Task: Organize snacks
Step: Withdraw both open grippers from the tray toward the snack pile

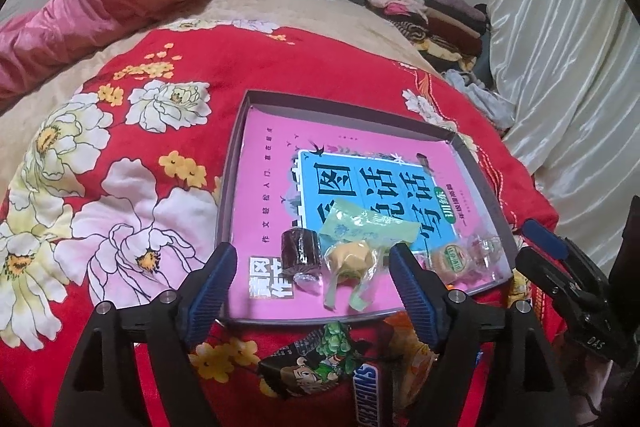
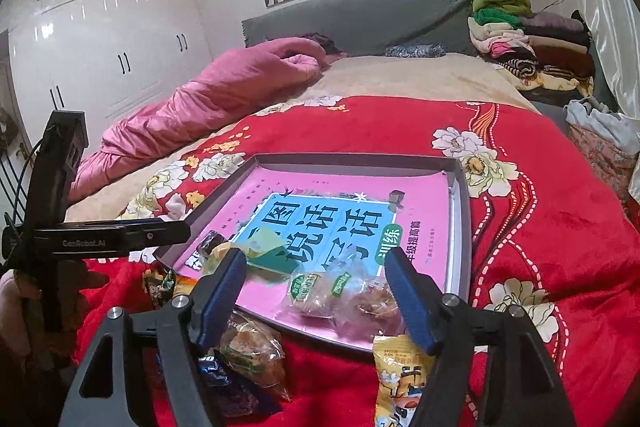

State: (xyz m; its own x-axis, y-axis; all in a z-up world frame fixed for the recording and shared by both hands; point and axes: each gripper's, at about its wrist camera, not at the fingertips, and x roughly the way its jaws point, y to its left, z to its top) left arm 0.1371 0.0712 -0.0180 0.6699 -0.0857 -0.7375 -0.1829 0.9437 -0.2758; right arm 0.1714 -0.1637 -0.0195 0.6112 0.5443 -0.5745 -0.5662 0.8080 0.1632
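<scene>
Shallow grey cardboard tray [image 1: 236, 155] w/ pink book – yellow wrapped candy [image 1: 350, 259], brown wrapped roll [image 1: 300, 247]; both grippers' fingers [image 1: 216, 275] spread, empty.

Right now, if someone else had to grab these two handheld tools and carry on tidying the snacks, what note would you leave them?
Left gripper: fingers open, holding nothing, over the yellow wrapped candy in the shallow grey tray.
Right gripper: open, empty, over two clear-wrapped pastries.
Done: dark brown wrapped roll, pale green packet, candy and pastries in the tray.
Left: Snickers bar, cartoon packet, orange bag and another clear-wrapped pastry lie on the red floral blanket.
</scene>
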